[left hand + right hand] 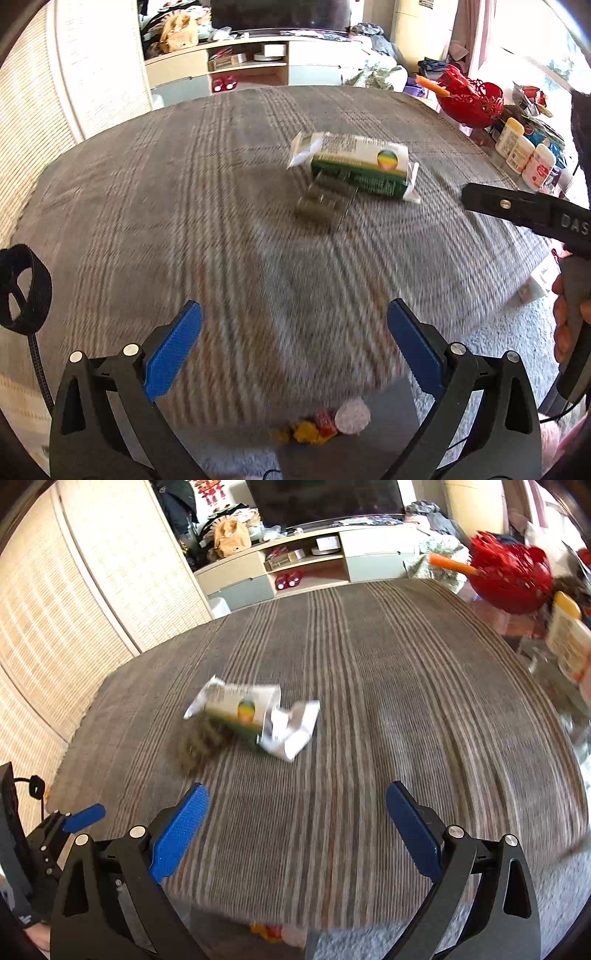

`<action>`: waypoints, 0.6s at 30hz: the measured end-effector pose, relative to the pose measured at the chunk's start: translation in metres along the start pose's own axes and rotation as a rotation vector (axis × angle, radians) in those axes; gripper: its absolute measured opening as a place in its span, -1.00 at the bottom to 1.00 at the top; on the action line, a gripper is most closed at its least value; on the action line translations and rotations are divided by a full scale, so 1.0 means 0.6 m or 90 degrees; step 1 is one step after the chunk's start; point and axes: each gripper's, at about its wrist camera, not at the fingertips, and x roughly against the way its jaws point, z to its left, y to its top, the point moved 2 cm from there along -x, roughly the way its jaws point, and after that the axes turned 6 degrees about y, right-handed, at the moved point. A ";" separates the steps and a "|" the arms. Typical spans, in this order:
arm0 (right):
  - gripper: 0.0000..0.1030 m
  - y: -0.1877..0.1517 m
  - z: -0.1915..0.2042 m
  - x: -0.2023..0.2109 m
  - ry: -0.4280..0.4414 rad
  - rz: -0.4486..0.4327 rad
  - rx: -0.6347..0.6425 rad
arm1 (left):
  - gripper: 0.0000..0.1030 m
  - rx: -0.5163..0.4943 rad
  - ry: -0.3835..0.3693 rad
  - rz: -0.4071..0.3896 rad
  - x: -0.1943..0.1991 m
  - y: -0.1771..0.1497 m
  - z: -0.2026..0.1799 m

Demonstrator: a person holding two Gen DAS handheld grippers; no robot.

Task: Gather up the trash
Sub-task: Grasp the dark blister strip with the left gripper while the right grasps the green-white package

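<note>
1. Left tongs (295, 350) are spread wide and empty above the striped bench (184, 192).
2. The crumpled carton (364, 166) lies mid-bench, uncollected.
3. Right tongs (297, 830) are likewise spread and empty; collecting looks barely begun.

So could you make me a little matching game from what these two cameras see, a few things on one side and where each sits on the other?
Things:
1. green and white carton
2. red basket
3. lotion bottles
4. small wrappers

Places:
A. in a row along the table's right edge
B. below the table's near edge
C. far right corner, holding an orange stick
D. lying on its side mid-table on the striped cloth

Pairs: 1-D, 2-C, 3-A, 4-B
</note>
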 end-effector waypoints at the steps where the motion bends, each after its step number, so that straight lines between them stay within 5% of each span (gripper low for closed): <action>1: 0.79 0.007 0.003 -0.008 0.003 0.002 0.007 | 0.84 -0.002 0.000 0.001 -0.007 0.006 -0.002; 15: 0.72 0.081 0.020 -0.122 0.044 0.030 0.051 | 0.83 -0.030 -0.015 0.003 -0.091 0.079 -0.017; 18: 0.54 0.081 0.024 -0.138 0.058 0.042 0.051 | 0.80 -0.036 -0.017 0.005 -0.100 0.081 -0.020</action>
